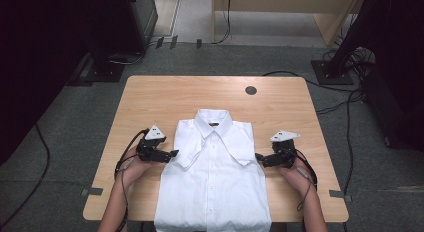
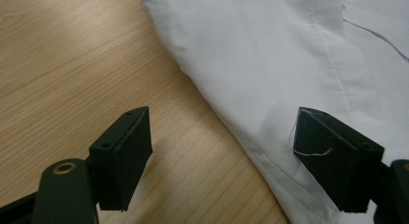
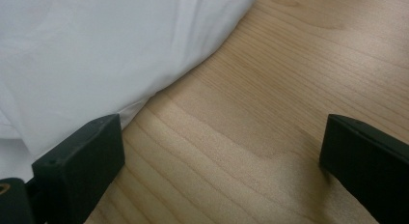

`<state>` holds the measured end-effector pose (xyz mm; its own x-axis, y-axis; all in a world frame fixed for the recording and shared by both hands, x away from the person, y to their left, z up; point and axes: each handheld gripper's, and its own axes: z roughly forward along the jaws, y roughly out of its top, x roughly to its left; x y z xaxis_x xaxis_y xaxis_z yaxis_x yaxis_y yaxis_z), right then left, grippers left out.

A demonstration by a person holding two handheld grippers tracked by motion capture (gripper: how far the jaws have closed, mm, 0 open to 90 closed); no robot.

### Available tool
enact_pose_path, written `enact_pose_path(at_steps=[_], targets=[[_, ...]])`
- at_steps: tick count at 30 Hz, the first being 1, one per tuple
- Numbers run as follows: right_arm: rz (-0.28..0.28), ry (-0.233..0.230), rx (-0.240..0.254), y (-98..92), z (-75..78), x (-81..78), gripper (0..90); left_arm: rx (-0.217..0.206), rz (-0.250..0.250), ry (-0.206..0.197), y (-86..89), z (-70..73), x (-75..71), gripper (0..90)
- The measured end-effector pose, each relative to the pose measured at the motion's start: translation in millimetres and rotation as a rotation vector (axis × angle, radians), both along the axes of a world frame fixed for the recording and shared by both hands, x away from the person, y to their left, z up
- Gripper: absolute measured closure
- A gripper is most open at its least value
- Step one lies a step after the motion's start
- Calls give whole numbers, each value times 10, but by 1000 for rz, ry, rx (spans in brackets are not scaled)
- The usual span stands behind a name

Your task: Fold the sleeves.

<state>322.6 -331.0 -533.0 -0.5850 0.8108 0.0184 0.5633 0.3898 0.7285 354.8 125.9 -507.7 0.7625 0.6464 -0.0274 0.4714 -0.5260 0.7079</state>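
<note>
White cotton shirt (image 1: pixel 212 177), collar up and sleeves folded in, lies at centre and lower centre of the high view on a light wood table (image 1: pixel 150 97), its hem reaching the near edge. Left of centre, the left gripper (image 1: pixel 172 153) points at the folded sleeve edge, jaws spread; in its own view one jaw is over bare wood, the other over cloth. Right of centre, the right gripper (image 1: pixel 258 156) sits just beside the opposite edge, jaws spread, gripping nothing.
</note>
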Motion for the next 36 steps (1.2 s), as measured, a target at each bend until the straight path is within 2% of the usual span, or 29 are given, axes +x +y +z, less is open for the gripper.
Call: enact_pose_path(at_steps=[17, 36], targets=[[-1, 0, 1, -5, -1, -9, 17, 7, 2, 5, 55, -32, 9, 212], [-1, 0, 0, -7, -1, -11, 17, -4, 12, 3, 168, -27, 12, 212]])
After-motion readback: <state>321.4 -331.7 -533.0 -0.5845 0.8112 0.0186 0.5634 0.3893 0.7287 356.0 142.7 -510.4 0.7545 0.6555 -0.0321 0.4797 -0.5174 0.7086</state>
